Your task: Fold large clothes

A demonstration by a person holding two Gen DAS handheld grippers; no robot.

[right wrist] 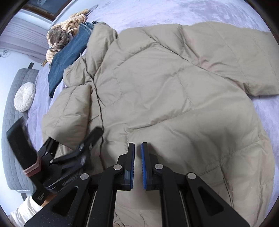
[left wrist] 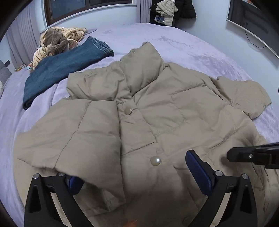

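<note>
Both claws hung over the beige puffer jacket (left wrist: 157,108) that lay spread, front up, across the bed. Left gripper (left wrist: 134,172) stood with its jaws wide apart, nothing between the blue pads; one pad was tucked at the edge of a folded-over jacket panel and the other hovered free above the quilting. Right gripper (right wrist: 137,164) had its jaws drawn close with only a thin slit between the pads, and no cloth showed in that slit. It pointed down at the lower body of the jacket.

Just ahead of the left claw sat two pearly snap buttons (left wrist: 155,160) along the placket, and beyond them the raised collar. One sleeve (right wrist: 235,57) reached out to the far right of the right claw. Further off, up and left of both claws, lay a folded pair of blue jeans (left wrist: 59,69) just beside the jacket's shoulder, and past that a heap of striped tan fabric (left wrist: 57,43). Nothing lay between either claw and the jacket.

The bed wore a pale lilac cover (left wrist: 183,45). At its left side stood a grey quilted headboard (right wrist: 15,139) with a round white cushion (right wrist: 24,96) against it. Beyond the bed were a dark-framed window (left wrist: 83,8), clothes hanging on the far wall (left wrist: 172,10), and a wall-mounted screen (left wrist: 252,19).
</note>
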